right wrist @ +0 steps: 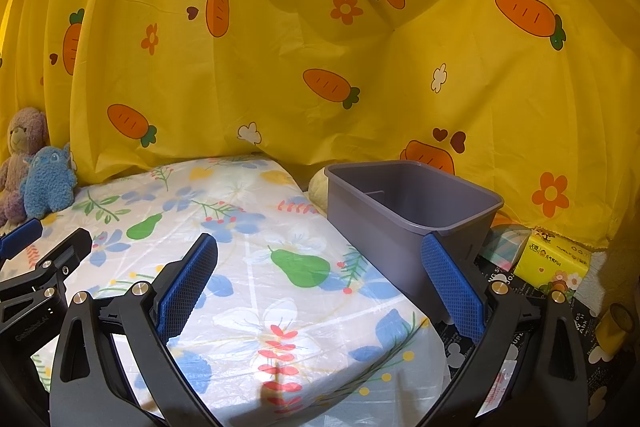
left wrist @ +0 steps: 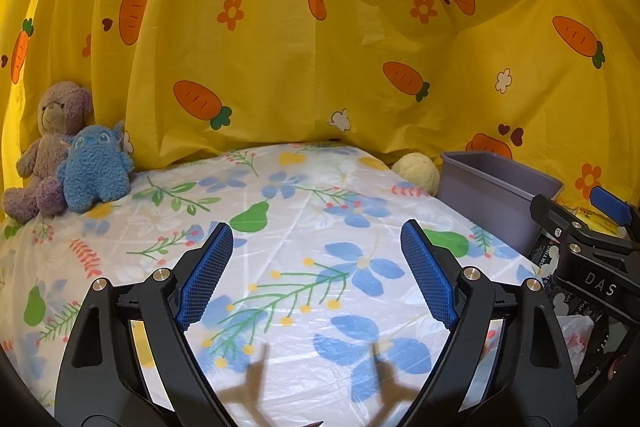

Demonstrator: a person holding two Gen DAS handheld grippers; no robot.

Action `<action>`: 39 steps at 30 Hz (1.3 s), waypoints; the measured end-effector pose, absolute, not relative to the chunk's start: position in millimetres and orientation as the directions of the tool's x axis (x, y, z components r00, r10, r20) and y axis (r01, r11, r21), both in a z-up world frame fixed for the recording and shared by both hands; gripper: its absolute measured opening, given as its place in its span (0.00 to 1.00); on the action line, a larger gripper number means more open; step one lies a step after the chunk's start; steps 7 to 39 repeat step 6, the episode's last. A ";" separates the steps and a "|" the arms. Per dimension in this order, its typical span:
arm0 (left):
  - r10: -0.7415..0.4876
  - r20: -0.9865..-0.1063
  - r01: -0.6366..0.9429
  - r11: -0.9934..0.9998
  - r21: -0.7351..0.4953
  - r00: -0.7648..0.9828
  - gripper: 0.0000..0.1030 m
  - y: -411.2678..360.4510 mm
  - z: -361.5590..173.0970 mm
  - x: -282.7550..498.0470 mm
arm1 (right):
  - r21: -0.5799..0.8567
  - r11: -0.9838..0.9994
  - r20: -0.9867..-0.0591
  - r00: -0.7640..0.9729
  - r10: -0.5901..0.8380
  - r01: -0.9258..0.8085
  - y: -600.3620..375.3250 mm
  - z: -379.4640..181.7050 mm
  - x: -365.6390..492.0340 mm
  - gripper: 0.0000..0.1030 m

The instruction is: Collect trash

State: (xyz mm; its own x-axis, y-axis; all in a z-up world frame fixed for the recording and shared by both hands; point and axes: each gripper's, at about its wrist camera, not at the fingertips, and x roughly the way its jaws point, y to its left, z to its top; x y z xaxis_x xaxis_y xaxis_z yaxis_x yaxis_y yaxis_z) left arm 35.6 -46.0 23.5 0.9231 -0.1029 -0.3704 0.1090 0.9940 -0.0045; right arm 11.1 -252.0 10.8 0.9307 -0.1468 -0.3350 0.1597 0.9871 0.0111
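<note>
Both grippers are hovering over the floral cover (left wrist: 304, 211) with nothing between their pads: the left gripper (left wrist: 316, 267) is standing wide open, and the right gripper (right wrist: 320, 283) is likewise spread, empty. The bin (right wrist: 404, 227), grey plastic, is sitting upright off the cover's right edge, its mouth facing up and its long axis running from the cover's far right corner away toward the right; what shows of its inside is appearing empty. Trash is lying on the dark printed surface (right wrist: 532, 291) beyond that right edge: a crumpled white wrapper (left wrist: 576, 337) near the front, and a yellow tissue pack (right wrist: 552, 261) just beside the bin's far end. The wrapper is judged light, soft and slippery, with no clear axis; a pinch across a raised fold would be holding best. The pack is judged light and yielding, its long axis lying roughly across the right wrist view; gripping across its short sides would be suiting it. Two plush toys (left wrist: 68, 151) are sitting at the cover's far left corner, well apart from the work.
</note>
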 end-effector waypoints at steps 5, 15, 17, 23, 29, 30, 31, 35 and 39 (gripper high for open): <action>-0.097 -0.366 0.098 0.995 -0.017 0.926 0.90 -43.1 24.3 36.2 | 0.011 0.988 -0.335 0.931 -0.144 0.157 -253.4 10.9 11.7 0.95; -0.094 -0.366 0.093 0.995 -0.020 0.926 0.91 -42.0 24.2 36.4 | 0.012 0.987 -0.336 0.931 -0.145 0.158 -253.4 10.7 11.7 0.95; -0.094 -0.366 0.093 0.995 -0.020 0.926 0.91 -42.0 24.2 36.4 | 0.012 0.987 -0.336 0.931 -0.145 0.158 -253.4 10.7 11.7 0.95; -0.094 -0.366 0.093 0.995 -0.020 0.926 0.91 -42.0 24.2 36.4 | 0.012 0.987 -0.336 0.931 -0.145 0.158 -253.4 10.7 11.7 0.95; -0.094 -0.366 0.093 0.995 -0.020 0.926 0.91 -42.0 24.2 36.4 | 0.012 0.987 -0.336 0.931 -0.145 0.158 -253.4 10.7 11.7 0.95; -0.094 -0.366 0.093 0.995 -0.020 0.926 0.91 -42.0 24.2 36.4 | 0.012 0.987 -0.336 0.931 -0.145 0.158 -253.4 10.7 11.7 0.95; -0.094 -0.366 0.093 0.995 -0.020 0.926 0.91 -42.0 24.2 36.4 | 0.012 0.987 -0.336 0.931 -0.145 0.158 -253.4 10.7 11.7 0.95; -0.094 -0.366 0.093 0.995 -0.020 0.926 0.91 -42.0 24.2 36.4 | 0.012 0.987 -0.336 0.931 -0.145 0.158 -253.4 10.7 11.7 0.95; -0.094 -0.366 0.093 0.995 -0.020 0.926 0.91 -42.0 24.2 36.4 | 0.012 0.987 -0.336 0.931 -0.145 0.158 -253.4 10.7 11.7 0.95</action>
